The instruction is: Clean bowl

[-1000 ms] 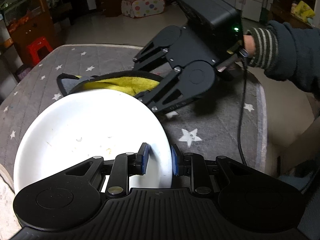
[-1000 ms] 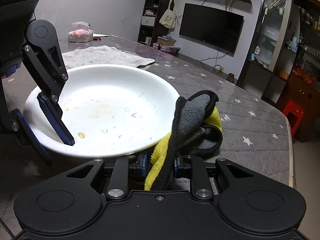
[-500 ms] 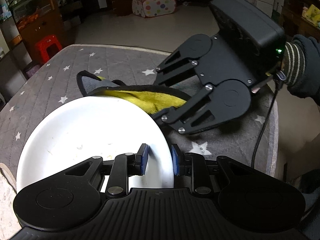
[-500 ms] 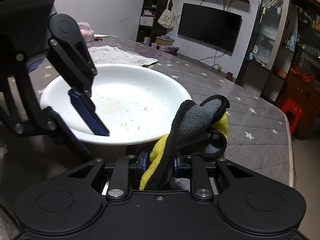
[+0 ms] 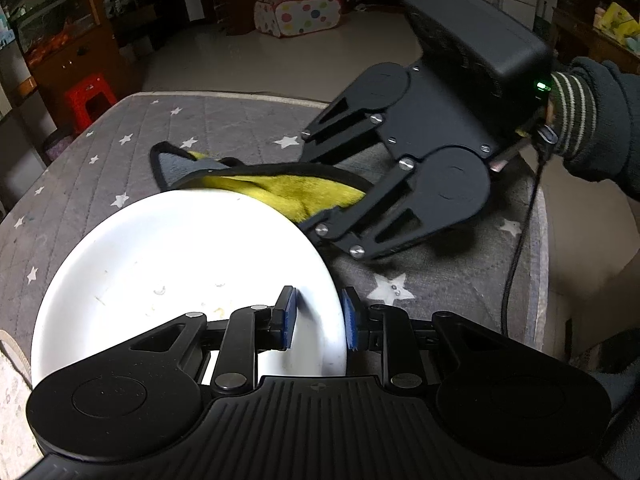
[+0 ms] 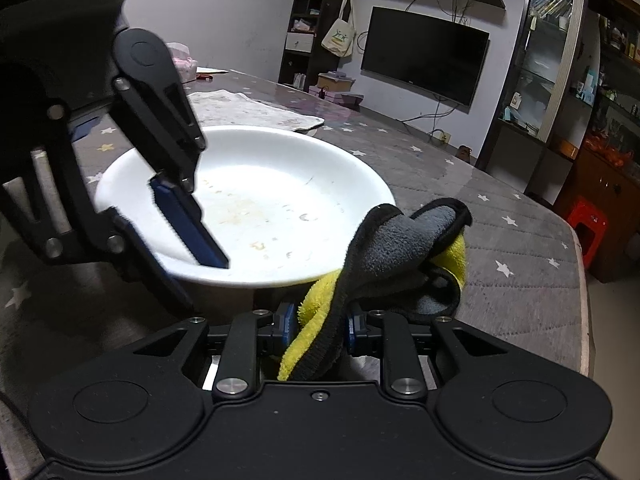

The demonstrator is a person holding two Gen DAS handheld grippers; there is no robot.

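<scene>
While the left gripper [image 5: 318,318] pinches the bowl [image 5: 180,264] by its rim, the bowl sits tipped a little, with its near side up off the desk [image 5: 224,128]. One blue pad is inside the bowl and the other is outside, and both press on the thin white wall. The fingers [image 5: 289,316] are almost closed.

The bowl is round, wide, shallow, smooth and shiny. Its open side faces up. Small dried food bits and a pale stain lie on its bottom, just past the left fingers.

The right gripper [image 6: 318,326] is squeezed tight on a cloth [image 6: 404,248]. The cloth is soft and fuzzy, yellow on one side and gray on the other, with a black edge. It stands up from the right fingers [image 6: 287,320] in a folded lump and lies against the outside of the bowl's rim, not inside the bowl.

The desk has a gray quilted cover with white stars. Its far edge is well beyond the cloth, with bare cover between. Another flat, pale cloth lies past the bowl. A striped cuff [image 5: 572,108] and dark sleeve show behind the right gripper.
</scene>
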